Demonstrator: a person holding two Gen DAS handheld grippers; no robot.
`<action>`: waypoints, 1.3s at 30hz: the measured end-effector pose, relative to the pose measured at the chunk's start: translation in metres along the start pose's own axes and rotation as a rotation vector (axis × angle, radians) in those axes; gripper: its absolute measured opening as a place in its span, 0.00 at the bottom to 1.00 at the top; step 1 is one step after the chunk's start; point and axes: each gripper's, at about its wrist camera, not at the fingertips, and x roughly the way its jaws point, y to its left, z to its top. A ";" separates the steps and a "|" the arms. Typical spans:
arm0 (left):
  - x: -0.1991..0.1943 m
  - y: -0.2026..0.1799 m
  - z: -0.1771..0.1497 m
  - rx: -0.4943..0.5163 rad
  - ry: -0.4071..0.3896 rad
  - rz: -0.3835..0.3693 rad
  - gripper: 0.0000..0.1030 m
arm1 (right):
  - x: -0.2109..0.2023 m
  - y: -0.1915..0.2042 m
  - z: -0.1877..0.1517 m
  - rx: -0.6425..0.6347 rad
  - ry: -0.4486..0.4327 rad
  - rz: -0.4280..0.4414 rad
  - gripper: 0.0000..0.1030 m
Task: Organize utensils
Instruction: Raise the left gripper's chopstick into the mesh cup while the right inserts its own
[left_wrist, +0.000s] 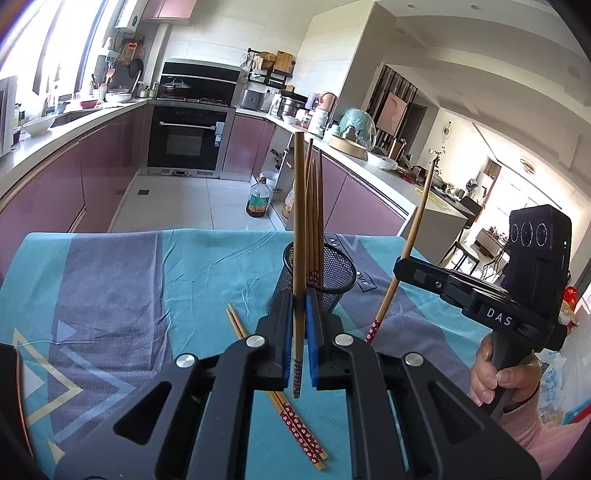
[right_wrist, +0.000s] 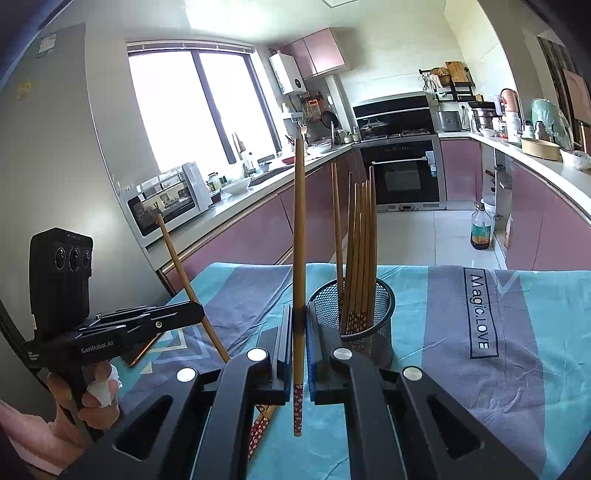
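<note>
Holding 1 chopstick upright, pinched in left hand-held gripper; right hand-held gripper pinches another. Mesh cup just ahead. I'd lower patterned ends in, then release.

Teal, grey and a lot of dusty pink

The cloth on the table is teal with wide grey stripes, cream and pale blue triangle outlines, and dark lettering in a box. The chopsticks are light brown bamboo with dark red ends dotted in tiny white flowers, sitting in a black mesh cup. Both claws, left claw and right claw, are black with blue pads. Kitchen cabinets are mauve pink, the oven black, floor tiles white-ish.
</note>
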 end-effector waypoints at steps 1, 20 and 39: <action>0.000 -0.001 0.001 0.003 -0.002 -0.002 0.07 | -0.001 0.000 0.001 -0.001 -0.004 0.001 0.05; -0.004 -0.013 0.024 0.051 -0.065 -0.026 0.07 | -0.010 0.003 0.019 -0.027 -0.057 -0.008 0.05; -0.005 -0.025 0.039 0.097 -0.126 -0.040 0.07 | -0.013 -0.003 0.045 -0.047 -0.122 -0.020 0.05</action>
